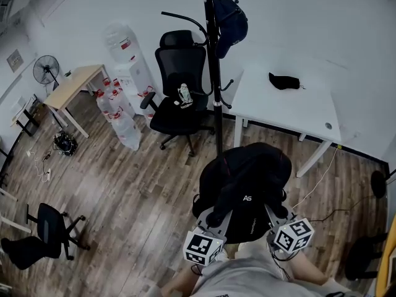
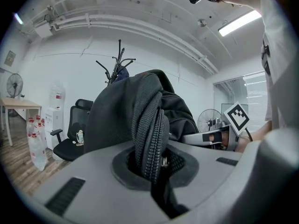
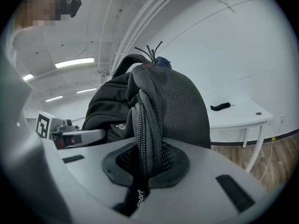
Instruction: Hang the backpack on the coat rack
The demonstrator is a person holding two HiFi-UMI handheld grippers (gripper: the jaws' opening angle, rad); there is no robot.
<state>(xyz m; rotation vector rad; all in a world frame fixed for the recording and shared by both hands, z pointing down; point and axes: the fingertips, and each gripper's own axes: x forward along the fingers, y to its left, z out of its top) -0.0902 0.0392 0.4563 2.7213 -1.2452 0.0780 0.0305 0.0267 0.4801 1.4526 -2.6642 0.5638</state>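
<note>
**Backpack (image 1: pixel 247 178), black woven fabric with zips, carried in both tongs short of the rack**

Tallest thing in the head view is the black metal coat rack (image 1: pixel 214 73), a thin pole running from upper centre down to mid-frame. It has curved hooks near its top and a shorter pair lower down. A dark blue cap or bag (image 1: pixel 230 20) already hangs from an upper hook. The backpack fills the lower centre of that view, just below the foot of the pole and clear of the floor.

Left gripper (image 2: pixel 156 169) is clamped on a folded, zippered edge of the pack. Right gripper (image 3: pixel 142 164) is clamped the same way on the opposite zippered edge (image 3: pixel 140 125), with a printed strap trailing out below its jaws.

Judging by the look, the pack is soft and floppy, rounded as though partly filled, so it probably has some weight and will sag from whatever points hold it. The coarse weave and zip teeth should give the pads good bite, and nothing about it seems fragile. For hanging, the top carry loop or a shoulder strap is the place to offer to a hook. Neither is clearly visible, so the present side grips may need raising or shifting to expose one.
</note>
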